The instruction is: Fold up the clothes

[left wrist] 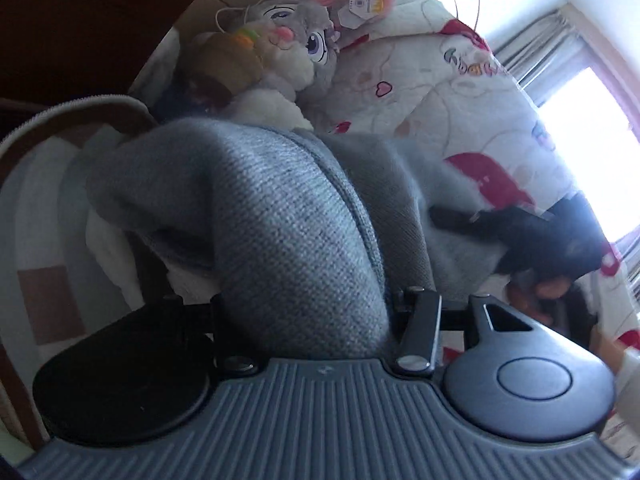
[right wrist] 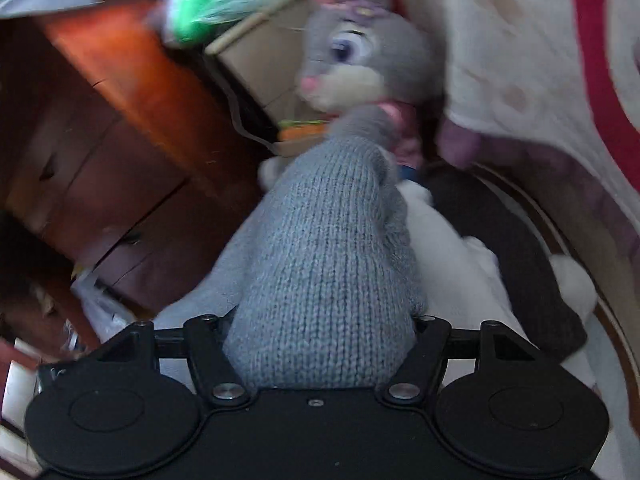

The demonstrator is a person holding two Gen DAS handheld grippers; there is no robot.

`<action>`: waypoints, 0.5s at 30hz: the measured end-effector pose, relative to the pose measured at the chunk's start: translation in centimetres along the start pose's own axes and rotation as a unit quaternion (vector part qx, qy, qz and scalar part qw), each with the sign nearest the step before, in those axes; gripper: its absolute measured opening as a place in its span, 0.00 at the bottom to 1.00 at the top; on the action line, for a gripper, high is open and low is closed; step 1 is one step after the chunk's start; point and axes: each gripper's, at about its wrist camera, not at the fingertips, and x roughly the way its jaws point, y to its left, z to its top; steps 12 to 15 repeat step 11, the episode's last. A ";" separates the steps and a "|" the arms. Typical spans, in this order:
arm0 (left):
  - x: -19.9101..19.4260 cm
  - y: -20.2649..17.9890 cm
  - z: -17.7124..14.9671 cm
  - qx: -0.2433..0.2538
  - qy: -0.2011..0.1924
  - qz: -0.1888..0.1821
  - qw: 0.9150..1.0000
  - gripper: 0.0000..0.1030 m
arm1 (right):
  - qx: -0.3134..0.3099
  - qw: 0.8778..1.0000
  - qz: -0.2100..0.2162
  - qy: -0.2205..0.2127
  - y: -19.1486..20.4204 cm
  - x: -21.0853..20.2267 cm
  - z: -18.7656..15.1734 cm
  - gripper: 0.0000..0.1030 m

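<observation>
Both grippers' fingers clamp the grey sweater (left wrist: 280, 220), crowded by a plush rabbit (right wrist: 360, 60).

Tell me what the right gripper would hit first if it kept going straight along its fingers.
The right gripper is shut on the grey knit garment, which fills the line ahead. Beyond the cloth, the grey plush rabbit looks to be first in its way, though depth is hard to judge.

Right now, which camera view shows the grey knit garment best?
The left wrist view: there the grey knit garment spreads wide, with a seam and a second fold running to the right claw. The right wrist view shows only one bunched fold of it rising from between the claw's fingers.
</observation>
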 end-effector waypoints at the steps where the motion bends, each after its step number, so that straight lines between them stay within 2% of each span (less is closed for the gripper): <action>1: 0.1 0.0 0.2 -0.001 -0.001 -0.003 1.000 0.46 | 0.004 1.000 0.002 -0.005 -0.3 -0.2 -0.1 0.69; 6: 0.1 -0.9 0.7 0.004 -0.006 -0.006 1.000 0.47 | 0.002 1.000 0.005 -0.028 0.2 -1.2 -0.5 0.69; 11: 0.0 -0.8 2.1 0.003 -0.033 -0.026 0.999 0.47 | 0.024 0.995 0.018 -0.095 0.1 -1.3 0.7 0.69; 15: 0.0 -0.8 2.1 0.003 -0.033 -0.026 0.999 0.47 | 0.024 0.995 0.018 -0.095 0.1 -1.3 0.7 0.69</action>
